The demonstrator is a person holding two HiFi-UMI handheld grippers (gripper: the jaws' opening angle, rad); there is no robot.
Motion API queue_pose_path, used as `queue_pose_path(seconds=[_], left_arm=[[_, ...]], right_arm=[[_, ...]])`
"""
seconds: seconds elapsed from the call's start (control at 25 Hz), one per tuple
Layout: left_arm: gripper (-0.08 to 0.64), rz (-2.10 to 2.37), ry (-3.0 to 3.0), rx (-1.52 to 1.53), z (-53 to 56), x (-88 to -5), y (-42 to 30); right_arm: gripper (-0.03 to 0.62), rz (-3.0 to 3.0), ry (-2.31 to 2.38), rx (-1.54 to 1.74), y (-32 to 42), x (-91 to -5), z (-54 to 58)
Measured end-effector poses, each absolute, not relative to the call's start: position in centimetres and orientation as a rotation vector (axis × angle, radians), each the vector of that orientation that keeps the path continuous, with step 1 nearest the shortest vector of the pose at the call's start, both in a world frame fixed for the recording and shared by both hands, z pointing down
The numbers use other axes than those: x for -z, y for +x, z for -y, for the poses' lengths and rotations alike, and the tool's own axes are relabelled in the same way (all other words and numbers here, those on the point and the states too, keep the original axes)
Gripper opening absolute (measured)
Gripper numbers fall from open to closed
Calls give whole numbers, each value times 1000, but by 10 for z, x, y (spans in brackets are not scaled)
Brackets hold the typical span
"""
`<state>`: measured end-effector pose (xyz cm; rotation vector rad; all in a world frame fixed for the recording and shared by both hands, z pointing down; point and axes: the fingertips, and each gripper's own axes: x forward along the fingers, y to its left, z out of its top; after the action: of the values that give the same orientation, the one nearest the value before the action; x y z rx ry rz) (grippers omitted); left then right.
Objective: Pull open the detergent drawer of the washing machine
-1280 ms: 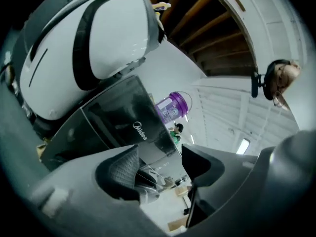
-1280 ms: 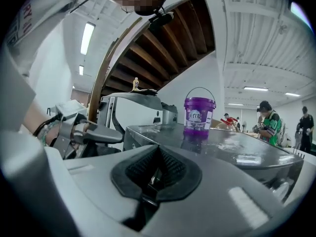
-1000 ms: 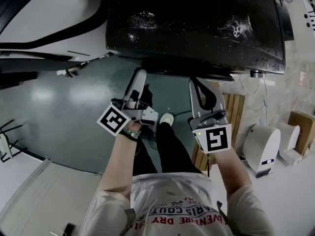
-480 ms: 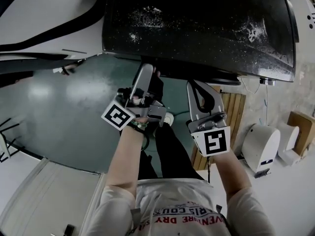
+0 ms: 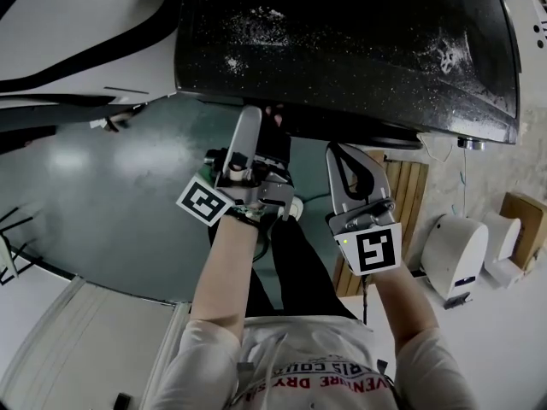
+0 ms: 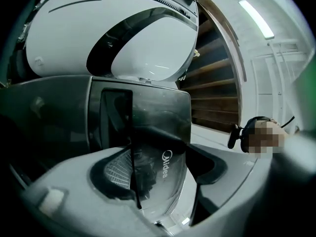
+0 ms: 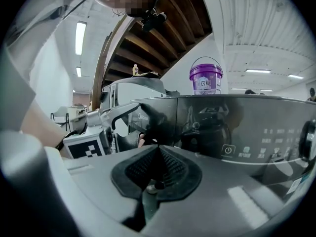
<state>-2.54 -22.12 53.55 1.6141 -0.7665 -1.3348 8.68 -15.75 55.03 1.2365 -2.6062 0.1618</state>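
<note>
Tongs state: left tongs (image 6: 159,169), just opened wide, are set around the detergent drawer (image 6: 148,115) front, unclamped; right tongs (image 7: 157,176) are closed, empty.

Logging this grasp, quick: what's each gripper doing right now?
Left gripper: open, jaws just closing slightly, drawer front between them.
Right gripper: shut, empty.

The washing machine (image 5: 342,41) has a glossy black top flecked with rough white residue. Its front panel (image 7: 237,127) is smooth dark plastic, polished enough to mirror. The right gripper (image 7: 158,154) is matt grey plastic with black ribbed, rubbery pads. The floor (image 5: 111,186) is smooth, shiny green. The wooden slats (image 5: 403,195) look bare and matt. The purple bucket (image 7: 206,78) is glossy plastic.
</note>
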Motion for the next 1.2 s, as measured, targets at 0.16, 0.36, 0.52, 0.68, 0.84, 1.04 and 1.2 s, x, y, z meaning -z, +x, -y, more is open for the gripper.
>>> queue_pose_path(seconds=[0.16, 0.36, 0.52, 0.68, 0.84, 1.04, 1.2], left_arm=[[324, 762, 1619, 1336, 221, -537, -25], [298, 747, 1643, 1323, 219, -539, -25], [276, 736, 1659, 1339, 207, -538, -25], [273, 727, 1682, 1328, 188, -536, -25], [276, 725, 1673, 1312, 187, -537, -24], [281, 731, 1664, 1310, 181, -537, -24], [285, 730, 1674, 1295, 165, -537, -23]], right_arm=[[2, 2621, 1246, -163, 84, -550, 154], [2, 2613, 1270, -168, 87, -552, 147], [2, 2612, 1296, -153, 95, -552, 145], [2, 2595, 1289, -104, 102, -559, 146], [2, 2588, 1311, -103, 103, -557, 142], [2, 2601, 1292, -88, 100, -558, 131], [2, 2603, 1301, -87, 100, -557, 122]])
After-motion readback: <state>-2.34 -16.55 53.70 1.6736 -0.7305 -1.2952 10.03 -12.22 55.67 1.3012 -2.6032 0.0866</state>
